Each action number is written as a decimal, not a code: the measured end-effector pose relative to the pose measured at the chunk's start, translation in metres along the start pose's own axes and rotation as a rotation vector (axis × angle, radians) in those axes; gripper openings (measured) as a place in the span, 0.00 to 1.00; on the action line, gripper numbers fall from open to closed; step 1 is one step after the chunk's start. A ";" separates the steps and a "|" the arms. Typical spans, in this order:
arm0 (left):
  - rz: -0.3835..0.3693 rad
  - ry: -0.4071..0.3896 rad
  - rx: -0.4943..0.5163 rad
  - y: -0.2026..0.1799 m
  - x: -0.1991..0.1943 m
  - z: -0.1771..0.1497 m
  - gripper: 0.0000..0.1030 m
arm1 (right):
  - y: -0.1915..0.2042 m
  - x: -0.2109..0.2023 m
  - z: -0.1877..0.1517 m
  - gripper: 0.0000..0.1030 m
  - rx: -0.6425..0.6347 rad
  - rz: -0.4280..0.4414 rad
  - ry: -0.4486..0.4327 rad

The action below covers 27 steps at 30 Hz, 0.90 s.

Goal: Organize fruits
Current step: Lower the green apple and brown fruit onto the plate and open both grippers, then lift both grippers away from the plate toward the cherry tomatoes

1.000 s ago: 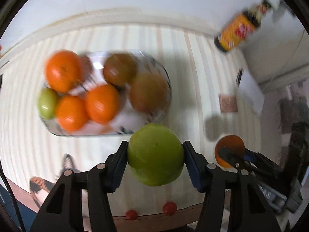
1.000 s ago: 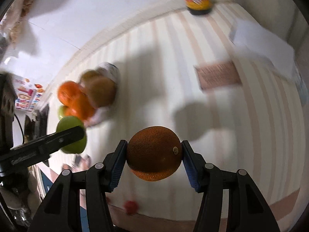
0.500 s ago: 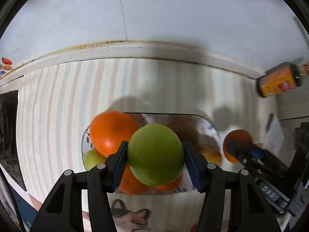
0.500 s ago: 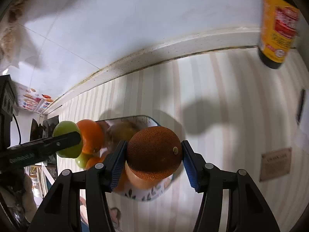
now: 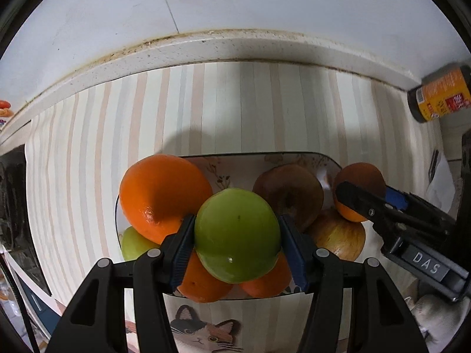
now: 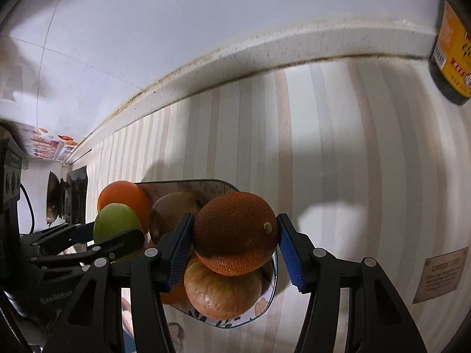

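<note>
Now the left gripper (image 5: 237,236) clamps a green apple (image 5: 237,235) at frame centre, directly over the fruit-filled plate (image 5: 297,157). The right gripper (image 6: 234,242) clamps a dark orange (image 6: 235,232) over the plate's right rim. Open striped tabletop (image 5: 206,103) runs from the plate's far edge up to the wall ledge (image 5: 206,47). Compared with half a second earlier, both fruits sit closer over the plate, and the sauce bottle (image 5: 438,95) has shifted toward the right edge.
</note>
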State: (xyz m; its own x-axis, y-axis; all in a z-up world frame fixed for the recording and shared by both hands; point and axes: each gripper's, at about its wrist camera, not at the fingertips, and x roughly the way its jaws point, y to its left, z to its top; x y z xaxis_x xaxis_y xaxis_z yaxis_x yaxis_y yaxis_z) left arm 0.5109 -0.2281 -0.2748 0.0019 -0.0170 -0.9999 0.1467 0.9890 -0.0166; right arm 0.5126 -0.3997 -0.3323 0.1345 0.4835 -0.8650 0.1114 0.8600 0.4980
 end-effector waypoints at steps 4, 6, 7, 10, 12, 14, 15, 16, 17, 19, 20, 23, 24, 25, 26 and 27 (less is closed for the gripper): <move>-0.006 0.026 -0.019 0.000 0.004 -0.002 0.53 | 0.001 0.001 0.001 0.72 -0.004 0.017 0.005; -0.023 0.030 -0.045 0.004 0.005 -0.004 0.53 | 0.002 -0.002 0.001 0.74 -0.003 0.018 0.000; -0.031 0.021 -0.057 0.006 0.003 -0.006 0.56 | 0.002 -0.004 0.001 0.74 -0.002 0.016 -0.003; -0.046 -0.024 -0.071 0.010 -0.009 -0.012 0.75 | 0.004 -0.010 -0.002 0.81 -0.011 -0.014 -0.007; -0.040 -0.059 -0.074 0.013 -0.019 -0.017 0.87 | 0.004 -0.017 -0.008 0.85 -0.020 -0.032 -0.015; -0.025 -0.089 -0.075 0.016 -0.029 -0.022 0.87 | 0.009 -0.024 -0.016 0.90 -0.040 -0.093 -0.025; -0.011 -0.109 -0.077 0.018 -0.034 -0.028 0.87 | 0.013 -0.028 -0.021 0.91 -0.054 -0.124 -0.033; -0.005 -0.120 -0.079 0.018 -0.038 -0.032 0.87 | 0.019 -0.033 -0.029 0.91 -0.076 -0.163 -0.047; 0.002 -0.134 -0.082 0.021 -0.042 -0.037 0.87 | 0.023 -0.037 -0.034 0.91 -0.088 -0.186 -0.056; 0.014 -0.166 -0.090 0.024 -0.050 -0.050 0.87 | 0.034 -0.047 -0.049 0.91 -0.122 -0.239 -0.083; 0.017 -0.176 -0.094 0.027 -0.052 -0.054 0.87 | 0.040 -0.053 -0.057 0.92 -0.136 -0.257 -0.098; 0.036 -0.220 -0.103 0.033 -0.064 -0.077 0.87 | 0.055 -0.072 -0.080 0.92 -0.168 -0.300 -0.140; 0.046 -0.235 -0.105 0.036 -0.069 -0.086 0.87 | 0.060 -0.080 -0.090 0.92 -0.178 -0.311 -0.157; 0.054 -0.248 -0.106 0.038 -0.073 -0.095 0.87 | 0.063 -0.086 -0.096 0.92 -0.182 -0.316 -0.167; 0.059 -0.264 -0.108 0.040 -0.079 -0.105 0.87 | 0.068 -0.094 -0.104 0.92 -0.187 -0.321 -0.179; 0.064 -0.276 -0.111 0.041 -0.083 -0.113 0.87 | 0.072 -0.100 -0.109 0.92 -0.191 -0.326 -0.188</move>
State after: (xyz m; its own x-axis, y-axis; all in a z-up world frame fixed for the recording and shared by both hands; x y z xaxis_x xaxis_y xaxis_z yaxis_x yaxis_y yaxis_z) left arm 0.4053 -0.1694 -0.1926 0.2782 0.0213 -0.9603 0.0284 0.9991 0.0304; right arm 0.3995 -0.3680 -0.2167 0.3018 0.1577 -0.9402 -0.0045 0.9864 0.1640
